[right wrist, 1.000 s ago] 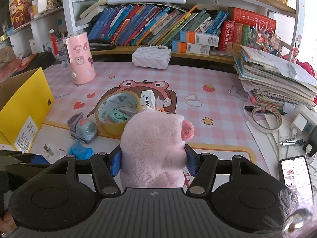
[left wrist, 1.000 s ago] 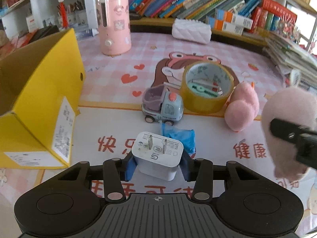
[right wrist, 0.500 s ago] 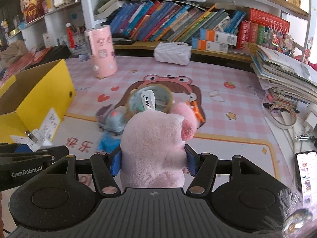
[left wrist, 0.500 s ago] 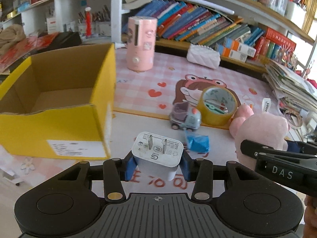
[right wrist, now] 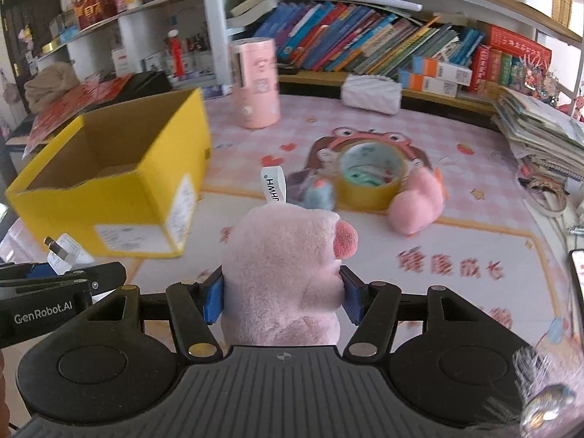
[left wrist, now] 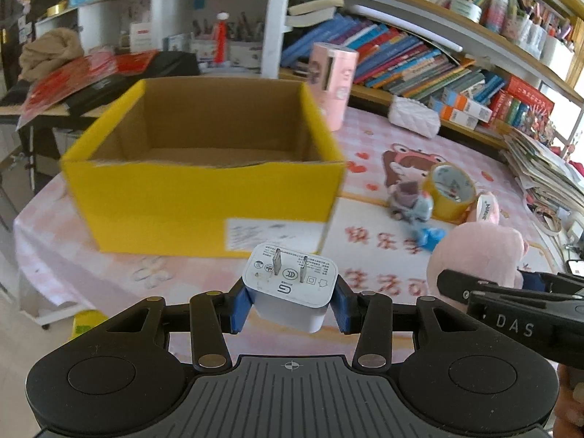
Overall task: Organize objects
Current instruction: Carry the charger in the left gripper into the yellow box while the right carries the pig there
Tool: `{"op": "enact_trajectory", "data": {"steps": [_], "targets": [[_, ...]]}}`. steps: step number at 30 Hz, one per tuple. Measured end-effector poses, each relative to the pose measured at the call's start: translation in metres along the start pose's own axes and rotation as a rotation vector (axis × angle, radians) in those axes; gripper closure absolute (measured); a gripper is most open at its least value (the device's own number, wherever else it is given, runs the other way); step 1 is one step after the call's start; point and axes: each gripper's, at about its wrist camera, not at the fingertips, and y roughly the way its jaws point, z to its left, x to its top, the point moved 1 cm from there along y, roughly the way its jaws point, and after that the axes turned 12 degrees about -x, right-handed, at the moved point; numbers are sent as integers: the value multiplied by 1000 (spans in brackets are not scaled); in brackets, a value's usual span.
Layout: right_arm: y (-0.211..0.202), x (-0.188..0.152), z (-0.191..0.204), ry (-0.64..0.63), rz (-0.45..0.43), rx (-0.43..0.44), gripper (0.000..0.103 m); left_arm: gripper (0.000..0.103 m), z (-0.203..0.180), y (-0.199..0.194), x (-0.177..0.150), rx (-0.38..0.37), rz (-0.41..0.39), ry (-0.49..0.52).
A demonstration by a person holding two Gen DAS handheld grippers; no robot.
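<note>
Yellow box (left wrist: 204, 197) on pink table mat (left wrist: 368, 255), top open, landmark. Pink plush pig (right wrist: 284, 273) right of box, off mat, clamped in right gripper (right wrist: 283, 301). Tape roll (right wrist: 370, 179) farther right of box. White charger plug (left wrist: 290, 284) before box front wall, prongs up, clamped in left gripper (left wrist: 290, 308).

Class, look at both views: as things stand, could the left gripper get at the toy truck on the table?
Probably not yet. The left gripper is shut on the white charger plug, so its jaws are occupied. The toy truck itself lies in the open beside the tape roll, with nothing covering it.
</note>
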Motion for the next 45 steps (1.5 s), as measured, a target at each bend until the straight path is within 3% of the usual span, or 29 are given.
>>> {"op": "enact_trajectory", "data": {"steps": [19, 45], "targets": [[-40, -49, 111, 5, 41, 68, 44, 60, 84, -71, -34, 35, -13, 8], [-69, -52, 144, -21, 1, 67, 44, 60, 106, -103, -36, 7, -89, 3]]}}
